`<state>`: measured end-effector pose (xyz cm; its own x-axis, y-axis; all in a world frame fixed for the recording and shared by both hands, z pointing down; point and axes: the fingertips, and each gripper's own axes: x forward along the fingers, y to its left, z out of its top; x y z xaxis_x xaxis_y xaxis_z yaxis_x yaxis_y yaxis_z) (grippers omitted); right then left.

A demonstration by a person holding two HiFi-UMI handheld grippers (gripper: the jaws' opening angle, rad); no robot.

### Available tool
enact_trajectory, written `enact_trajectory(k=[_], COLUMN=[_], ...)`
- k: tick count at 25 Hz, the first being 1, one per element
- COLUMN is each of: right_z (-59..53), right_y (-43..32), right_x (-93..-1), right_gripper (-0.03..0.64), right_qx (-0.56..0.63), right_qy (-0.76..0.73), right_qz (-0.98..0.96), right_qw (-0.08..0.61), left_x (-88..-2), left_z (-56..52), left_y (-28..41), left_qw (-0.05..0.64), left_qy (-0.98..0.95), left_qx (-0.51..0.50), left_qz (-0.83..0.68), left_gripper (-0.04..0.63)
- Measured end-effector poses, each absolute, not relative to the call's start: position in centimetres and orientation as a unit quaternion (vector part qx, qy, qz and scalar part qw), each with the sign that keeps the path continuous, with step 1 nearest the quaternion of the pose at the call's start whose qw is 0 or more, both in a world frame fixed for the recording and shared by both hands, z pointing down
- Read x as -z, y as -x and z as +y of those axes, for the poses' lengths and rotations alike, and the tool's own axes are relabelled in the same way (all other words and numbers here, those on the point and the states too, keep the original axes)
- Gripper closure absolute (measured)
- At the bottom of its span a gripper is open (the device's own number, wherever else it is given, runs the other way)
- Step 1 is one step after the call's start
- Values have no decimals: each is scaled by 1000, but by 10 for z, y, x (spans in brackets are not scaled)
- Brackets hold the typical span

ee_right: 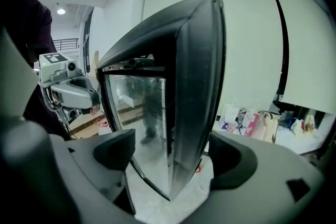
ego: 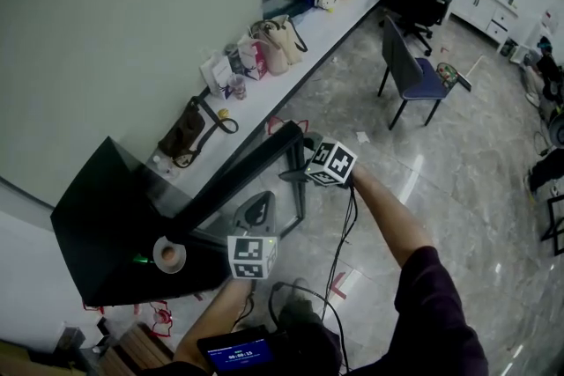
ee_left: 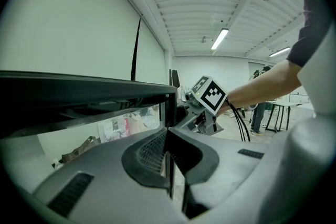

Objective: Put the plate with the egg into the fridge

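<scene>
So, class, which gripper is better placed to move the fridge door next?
Right. The right gripper has the door edge between its open fingers, so it likely only needs to close them. The left gripper is shut, back near the plate.

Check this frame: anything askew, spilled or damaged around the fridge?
Nothing stands out. The fridge door stands open, its edge between the open right tongs. The plate with the egg lies flat, and nothing is spilled.

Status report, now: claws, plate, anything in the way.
Left claw shut, empty. Right claw open, fridge door edge between its pads. Plate with egg at the fridge, beside left claw; on top or inside, cannot tell. Door stands open.
</scene>
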<state>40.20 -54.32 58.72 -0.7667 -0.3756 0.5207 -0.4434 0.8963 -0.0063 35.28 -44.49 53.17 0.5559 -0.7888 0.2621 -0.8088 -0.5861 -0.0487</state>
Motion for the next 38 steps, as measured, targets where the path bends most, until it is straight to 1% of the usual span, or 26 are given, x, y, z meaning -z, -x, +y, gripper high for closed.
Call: enact_trajectory(k=[7, 14, 17, 23, 31, 35, 38], right_z=[-485, -386, -344, -272, -190, -148, -112], right_y=[-434, -456, -453, -437, -404, -382, -356], right_x=[-583, -584, -578, -571, -562, -558, -558], right_gripper=[193, 193, 193, 166, 166, 166, 166], right_qx=[-90, -120, -126, -150, -135, -119, -102], right_qy=[-299, -406, -446, -492, -478, -440, -393], right_qz=[-912, -859, -840, -817, -841, -868, -893], right_qw=[264, 288, 283, 260, 215, 198, 193], left_x=[-526, -522, -521, -521, -525, -522, -523], left_z=[-394, -311, -277, -220, -170, -149, -131], left_y=[-346, -326, -309, -284, -270, -265, -248], left_qw=[36, 30, 34, 44, 50, 43, 41], left_qy=[-901, -929, -935, -940, -934, -925, -913], left_qx=[-123, -113, -108, -107, -113, -109, -108], left_qz=[-415, -351, -337, -321, -336, -361, -392], left_gripper=[586, 586, 586, 586, 586, 586, 586])
